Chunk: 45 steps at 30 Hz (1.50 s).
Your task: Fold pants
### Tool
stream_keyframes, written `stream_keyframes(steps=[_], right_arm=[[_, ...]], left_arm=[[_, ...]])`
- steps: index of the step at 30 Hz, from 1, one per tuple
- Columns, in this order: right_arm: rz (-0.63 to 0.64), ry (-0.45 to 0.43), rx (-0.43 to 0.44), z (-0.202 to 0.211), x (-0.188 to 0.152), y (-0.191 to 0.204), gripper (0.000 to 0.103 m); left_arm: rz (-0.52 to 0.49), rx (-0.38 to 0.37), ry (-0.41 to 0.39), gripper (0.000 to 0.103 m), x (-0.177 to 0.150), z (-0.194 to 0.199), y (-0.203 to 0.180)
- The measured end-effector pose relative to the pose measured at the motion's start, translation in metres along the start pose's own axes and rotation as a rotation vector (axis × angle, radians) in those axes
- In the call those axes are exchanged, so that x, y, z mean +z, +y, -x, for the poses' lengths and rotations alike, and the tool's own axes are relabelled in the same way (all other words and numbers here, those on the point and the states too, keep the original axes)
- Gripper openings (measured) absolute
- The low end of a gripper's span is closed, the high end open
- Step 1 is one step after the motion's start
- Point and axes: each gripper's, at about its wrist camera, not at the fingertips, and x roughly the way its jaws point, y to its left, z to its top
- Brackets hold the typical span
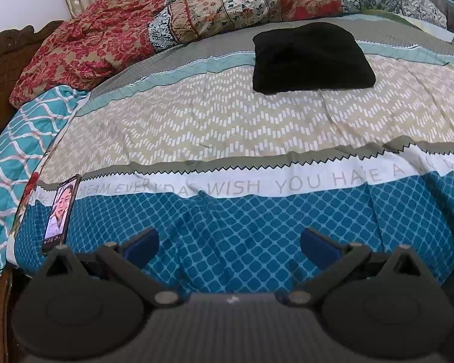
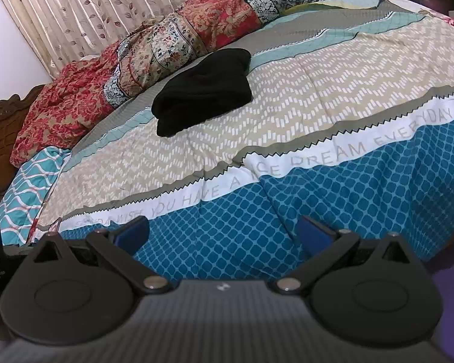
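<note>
1. Your left claw (image 1: 230, 243) stands wide, its blue pads (image 1: 143, 243) well apart and holding nothing. It hangs over the near edge of the bed, above the teal lattice band of the bedspread (image 1: 257, 227).
2. Your right claw (image 2: 224, 236) is likewise spread wide and empty, its blue pads (image 2: 134, 236) over the same teal band (image 2: 333, 199).
3. A phone (image 1: 60, 211) with a lit screen lies on the bedspread just left of the left claw, near the bed's left edge.
4. The pants (image 1: 310, 57) are black and lie as a compact folded bundle on the far part of the bedspread, across the grey, light-teal and beige chevron bands, well apart from both claws. In the right wrist view the pants (image 2: 204, 90) show stacked layers at the near end.
5. A rumpled floral quilt (image 1: 196, 15) lies beyond the pants, along the far side of the bed.
6. A leaf-print curtain (image 2: 90, 9) hangs behind the quilt.
7. A carved wooden headboard (image 1: 3, 51) stands at the left.
</note>
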Motion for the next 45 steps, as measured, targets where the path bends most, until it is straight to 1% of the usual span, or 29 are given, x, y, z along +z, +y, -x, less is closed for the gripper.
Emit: stream_keyframes(steps=[6, 11, 19, 28, 45], right_arm=[[-0.003, 0.004, 0.000, -0.0004, -0.0003, -0.0013, 0.103], [-0.009, 0.008, -0.002, -0.0012, -0.0012, -0.0031, 0.103], [-0.010, 0.013, 0.000, -0.0017, -0.0017, -0.0031, 0.103], [-0.009, 0.013, 0.000, -0.0018, -0.0015, -0.0030, 0.103], [-0.004, 0.017, 0.003, -0.0025, -0.0008, -0.0028, 0.103]], left_arm=[[-0.021, 0.007, 0.012, 0.103, -0.0031, -0.0033, -0.0028], [-0.039, 0.019, 0.007, 0.103, -0.0046, -0.0043, -0.0029], [-0.044, 0.025, 0.010, 0.103, -0.0054, -0.0061, -0.0020], [-0.058, 0.053, -0.004, 0.103, -0.0063, -0.0067, -0.0010], [-0.062, 0.057, -0.007, 0.103, -0.0065, -0.0066, -0.0004]])
